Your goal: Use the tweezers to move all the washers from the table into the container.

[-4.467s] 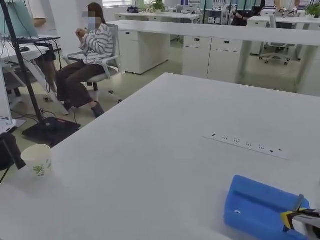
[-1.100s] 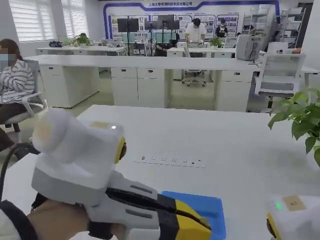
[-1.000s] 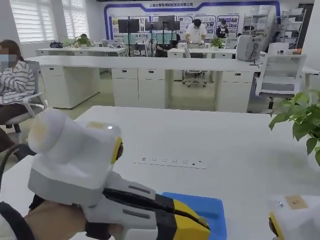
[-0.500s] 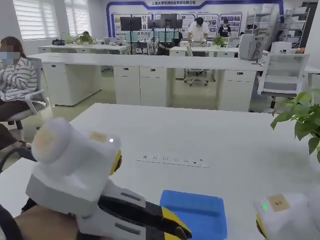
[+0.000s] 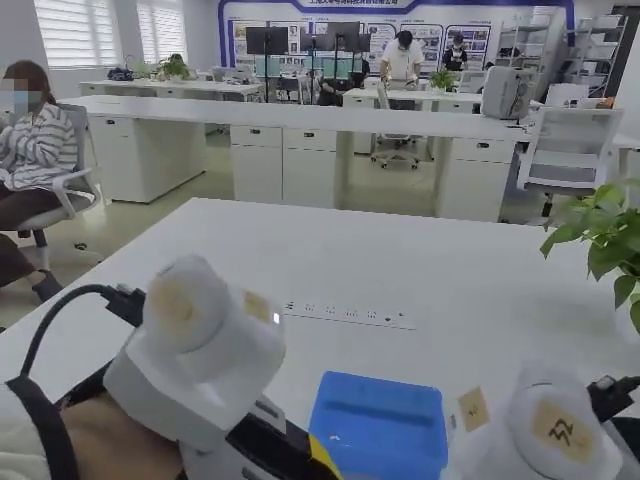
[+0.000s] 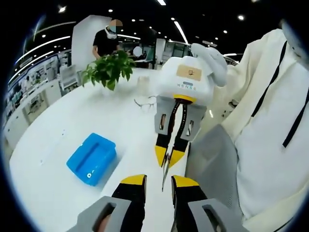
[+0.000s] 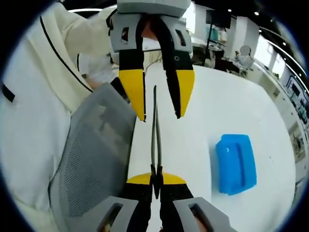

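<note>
The thin metal tweezers (image 7: 154,130) stick out of my right gripper (image 7: 155,180), which is shut on their handle end. Their tips reach between the yellow fingers (image 7: 135,87) of my left gripper (image 6: 158,182), whose jaws stand open around them without touching. In the left gripper view the right gripper (image 6: 169,155) faces me head-on with the tweezers (image 6: 165,173) pointing down. Both grippers hang over the table's near edge, close to the person's body. The blue container (image 5: 380,422) lies on the white table (image 5: 400,260) between the left gripper's body (image 5: 200,370) and the right gripper's body (image 5: 560,430).
A white power strip (image 5: 345,315) is set in the table beyond the container. A green plant (image 5: 600,235) stands at the right, with a pair of glasses (image 6: 145,102) near it. A grey mesh chair (image 7: 91,154) sits close below the grippers. A seated person (image 5: 35,135) is far left.
The head camera has tipped down. The left gripper has turned its back end to the camera and its jaws have dropped out of the picture. The right gripper has come further in.
</note>
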A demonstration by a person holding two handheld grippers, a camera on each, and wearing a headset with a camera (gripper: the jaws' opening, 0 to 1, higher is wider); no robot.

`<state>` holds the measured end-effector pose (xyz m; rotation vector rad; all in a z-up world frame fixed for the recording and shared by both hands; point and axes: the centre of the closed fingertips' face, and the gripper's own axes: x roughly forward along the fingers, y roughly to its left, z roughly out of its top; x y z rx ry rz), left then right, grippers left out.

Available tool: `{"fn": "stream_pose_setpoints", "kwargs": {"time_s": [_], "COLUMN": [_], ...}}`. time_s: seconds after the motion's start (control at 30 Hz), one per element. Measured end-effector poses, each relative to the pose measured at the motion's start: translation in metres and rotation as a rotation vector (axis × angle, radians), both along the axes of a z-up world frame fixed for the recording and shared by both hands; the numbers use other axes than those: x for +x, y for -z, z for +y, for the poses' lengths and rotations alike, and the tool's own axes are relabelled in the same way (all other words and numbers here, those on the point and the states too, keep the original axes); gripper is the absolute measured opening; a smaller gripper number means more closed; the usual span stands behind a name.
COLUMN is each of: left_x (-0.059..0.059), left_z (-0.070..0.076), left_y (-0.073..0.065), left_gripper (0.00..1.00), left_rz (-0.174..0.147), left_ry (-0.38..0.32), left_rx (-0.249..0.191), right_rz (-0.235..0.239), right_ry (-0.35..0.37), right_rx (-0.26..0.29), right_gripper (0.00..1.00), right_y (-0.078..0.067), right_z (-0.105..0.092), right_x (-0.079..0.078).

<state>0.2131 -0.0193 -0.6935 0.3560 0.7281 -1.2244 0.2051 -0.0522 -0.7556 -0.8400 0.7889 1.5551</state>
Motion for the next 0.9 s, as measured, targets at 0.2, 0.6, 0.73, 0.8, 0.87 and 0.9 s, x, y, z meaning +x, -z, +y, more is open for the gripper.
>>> {"fn": "stream_pose_setpoints", "kwargs": {"time_s": [0.2,0.6,0.73,0.8,0.87,0.9], "left_x": [-0.003,0.002,0.007,0.012,0.015,0.017], "left_z": [-0.003,-0.003,-0.002,0.000,0.002,0.002], "left_y": [0.027,0.066,0.075,0.082,0.089,0.090], "left_gripper": [0.12,0.01,0.00,0.00,0.00,0.00], "left_rz": [-0.024,-0.042,-0.044,-0.041,-0.049,-0.053], "left_ry": [0.042,0.122,0.136,0.123,0.128,0.126], "left_rx": [0.117,0.240,0.262,0.275,0.283,0.284], "right_rz": [0.008,0.014,0.000,-0.001,-0.005,-0.012], "right_ry": [-0.011,-0.005,0.003,0.017,0.027,0.025], "right_rx": [-0.061,-0.114,-0.109,-0.088,-0.068,-0.067], "right_gripper": [0.01,0.01,0.01,0.01,0.01,0.01], "right_y": [0.013,0.028,0.031,0.031,0.032,0.035], "right_z": [-0.003,-0.007,-0.008,-0.006,-0.004,-0.004], "right_x": [0.002,0.008,0.015,0.020,0.025,0.026]}}
